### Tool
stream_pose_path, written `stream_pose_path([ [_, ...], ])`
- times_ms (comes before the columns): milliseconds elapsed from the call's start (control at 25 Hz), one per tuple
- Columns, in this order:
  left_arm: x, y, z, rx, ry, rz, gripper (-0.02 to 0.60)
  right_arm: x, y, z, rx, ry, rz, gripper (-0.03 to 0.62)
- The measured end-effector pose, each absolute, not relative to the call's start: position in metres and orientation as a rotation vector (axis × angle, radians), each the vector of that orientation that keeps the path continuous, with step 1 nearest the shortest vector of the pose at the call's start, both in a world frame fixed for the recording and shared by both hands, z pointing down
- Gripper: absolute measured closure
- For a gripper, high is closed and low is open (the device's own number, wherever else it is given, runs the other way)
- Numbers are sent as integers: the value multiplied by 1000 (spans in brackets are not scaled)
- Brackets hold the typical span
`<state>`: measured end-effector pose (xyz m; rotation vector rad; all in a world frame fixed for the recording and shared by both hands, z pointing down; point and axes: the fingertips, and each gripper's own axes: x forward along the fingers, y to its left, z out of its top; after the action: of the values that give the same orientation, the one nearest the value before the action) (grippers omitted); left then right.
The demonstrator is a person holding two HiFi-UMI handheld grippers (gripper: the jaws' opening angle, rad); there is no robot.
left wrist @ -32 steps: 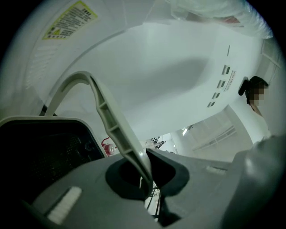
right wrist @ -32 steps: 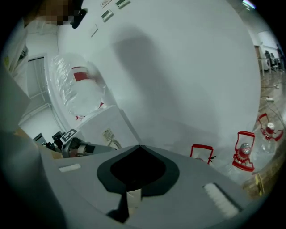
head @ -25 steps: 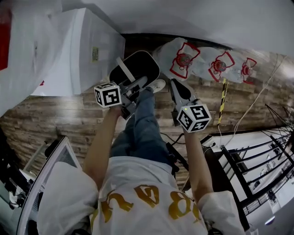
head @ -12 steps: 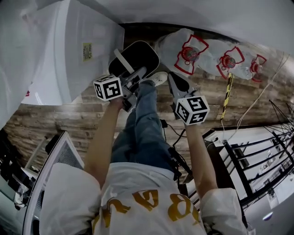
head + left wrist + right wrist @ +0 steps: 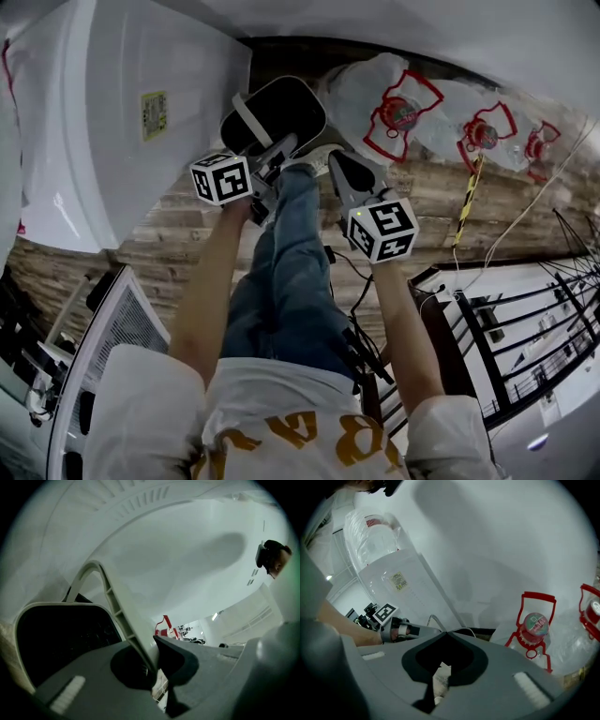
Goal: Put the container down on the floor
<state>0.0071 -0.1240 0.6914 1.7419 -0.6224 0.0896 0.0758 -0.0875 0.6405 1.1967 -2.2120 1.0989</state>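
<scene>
Upper centre of the head view, my left gripper (image 5: 274,157) pinches the black container's (image 5: 286,111) white handle (image 5: 250,122), my right gripper (image 5: 342,164) beside it pressed together.

Head view looks steeply down; right gripper view, low, shares the water jugs (image 5: 398,117).

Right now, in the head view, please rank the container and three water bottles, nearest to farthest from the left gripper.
1. container, handle held in the fingers of the left gripper
2. left water bottle, to its right
3. middle water bottle, farther right
4. right water bottle, farthest right
</scene>
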Motion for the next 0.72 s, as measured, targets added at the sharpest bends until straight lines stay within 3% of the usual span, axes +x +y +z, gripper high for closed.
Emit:
stream_pose_path([
  [720, 1, -126, 806, 1704, -669, 206, 564, 61, -73, 721, 1072, -2181, 1138, 565],
])
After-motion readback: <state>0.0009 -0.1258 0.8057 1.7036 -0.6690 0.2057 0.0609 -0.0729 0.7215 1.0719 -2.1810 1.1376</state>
